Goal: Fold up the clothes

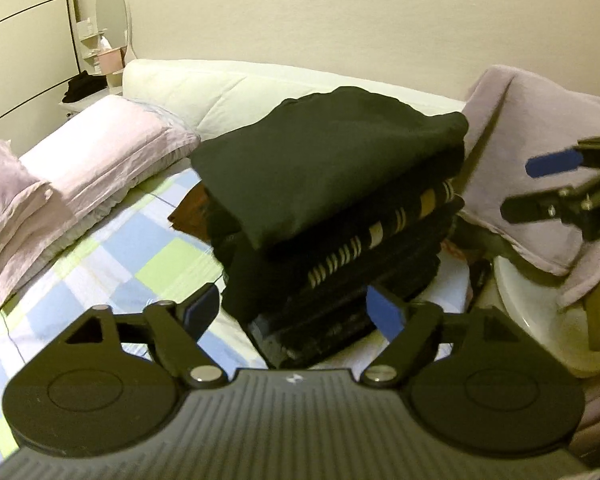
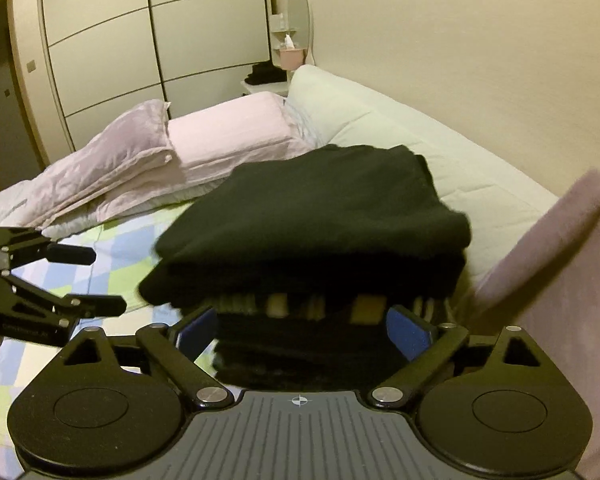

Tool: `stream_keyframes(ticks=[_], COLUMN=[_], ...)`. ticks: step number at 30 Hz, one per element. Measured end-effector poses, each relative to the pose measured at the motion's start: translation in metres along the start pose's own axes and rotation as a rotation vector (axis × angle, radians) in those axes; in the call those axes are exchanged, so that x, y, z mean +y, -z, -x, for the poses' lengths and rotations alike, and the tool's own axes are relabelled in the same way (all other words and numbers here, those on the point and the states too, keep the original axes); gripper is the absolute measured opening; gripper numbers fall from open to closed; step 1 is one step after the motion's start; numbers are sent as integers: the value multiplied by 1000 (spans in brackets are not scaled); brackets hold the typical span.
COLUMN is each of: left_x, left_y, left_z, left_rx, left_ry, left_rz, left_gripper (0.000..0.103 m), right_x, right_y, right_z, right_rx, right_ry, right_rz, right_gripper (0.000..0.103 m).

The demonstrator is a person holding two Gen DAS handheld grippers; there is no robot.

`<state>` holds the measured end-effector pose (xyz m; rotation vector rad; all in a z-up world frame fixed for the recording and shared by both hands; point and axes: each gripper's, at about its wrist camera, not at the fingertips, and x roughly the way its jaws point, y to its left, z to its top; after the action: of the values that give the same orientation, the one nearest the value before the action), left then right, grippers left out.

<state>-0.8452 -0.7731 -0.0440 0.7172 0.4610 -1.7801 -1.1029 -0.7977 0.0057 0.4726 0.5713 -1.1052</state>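
Both the left gripper (image 1: 296,310) and right gripper (image 2: 302,330) gape wide, seemingly empty, just before the clothes stack (image 1: 328,168).

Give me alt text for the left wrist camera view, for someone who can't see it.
A stack of folded dark clothes, one with pale stripes, sits on a checked bedsheet, just beyond the open left gripper. Lilac pillows lie left; the right gripper, open, enters at right.

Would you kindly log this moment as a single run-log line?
stage: folded stack on bed | left tongs: open, at stack base | right tongs: open, facing stack | top: black garment
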Motion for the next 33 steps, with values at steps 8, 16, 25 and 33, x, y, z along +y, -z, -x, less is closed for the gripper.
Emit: stream_keyframes(ticks=[8, 16, 25, 33], left_x=[8, 8, 2, 4], left_y=[20, 20, 23, 21], left_z=[41, 51, 47, 44], left_rx=[8, 21, 74, 9], left_ry=[-56, -107, -144, -15], left_rz=[31, 85, 110, 19], left_gripper=[90, 90, 95, 94], right_x=[45, 52, 37, 37], right_y=[28, 27, 27, 36], right_z=[24, 28, 18, 36], right_rx=[40, 61, 72, 49], right_ry=[44, 17, -28, 43], right_rz=[-34, -16, -31, -115], right_gripper=[94, 94, 94, 94])
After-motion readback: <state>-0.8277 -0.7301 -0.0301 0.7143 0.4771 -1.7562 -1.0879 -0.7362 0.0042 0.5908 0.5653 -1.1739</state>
